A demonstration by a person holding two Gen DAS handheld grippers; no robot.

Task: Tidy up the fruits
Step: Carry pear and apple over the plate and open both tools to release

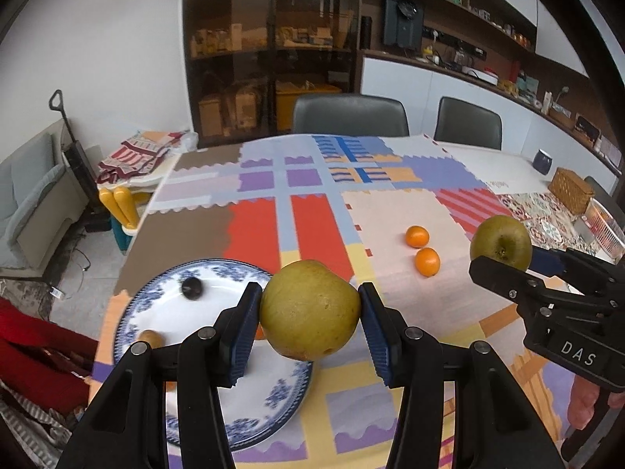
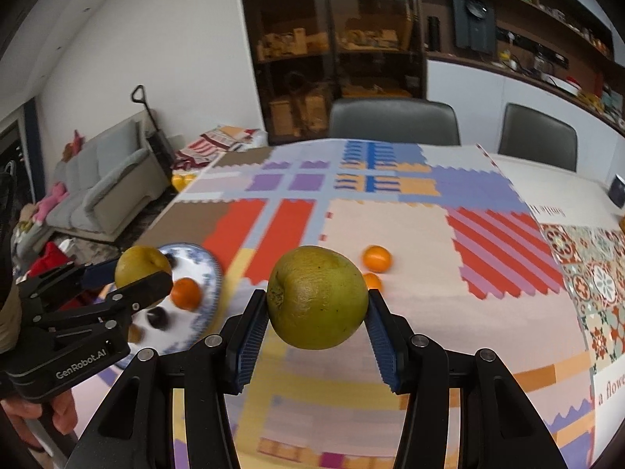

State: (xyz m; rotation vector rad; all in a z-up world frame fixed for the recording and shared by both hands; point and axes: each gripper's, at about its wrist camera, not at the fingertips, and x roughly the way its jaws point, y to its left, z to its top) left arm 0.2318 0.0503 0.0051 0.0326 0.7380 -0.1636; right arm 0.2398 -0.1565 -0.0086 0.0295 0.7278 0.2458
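My left gripper (image 1: 309, 312) is shut on a yellow-green pear (image 1: 309, 310) and holds it above the right edge of a blue-and-white plate (image 1: 156, 289). The plate holds a dark plum (image 1: 191, 287), a small brown fruit (image 1: 150, 338) and an orange (image 2: 186, 293). My right gripper (image 2: 317, 308) is shut on a second green pear (image 2: 318, 297), held above the tablecloth to the right of the plate. Two oranges (image 1: 417, 236) (image 1: 427, 261) lie on the cloth further right. Each gripper shows in the other's view, the left gripper (image 2: 142, 273) and the right gripper (image 1: 504, 258).
A patchwork tablecloth (image 1: 320, 211) covers the table. Two grey chairs (image 1: 349, 113) (image 1: 468, 123) stand at the far side. A wicker box (image 1: 571, 189), a dark jar (image 1: 543, 161) and a white basket (image 1: 603, 224) sit at the far right. A sofa (image 2: 101, 191) stands left.
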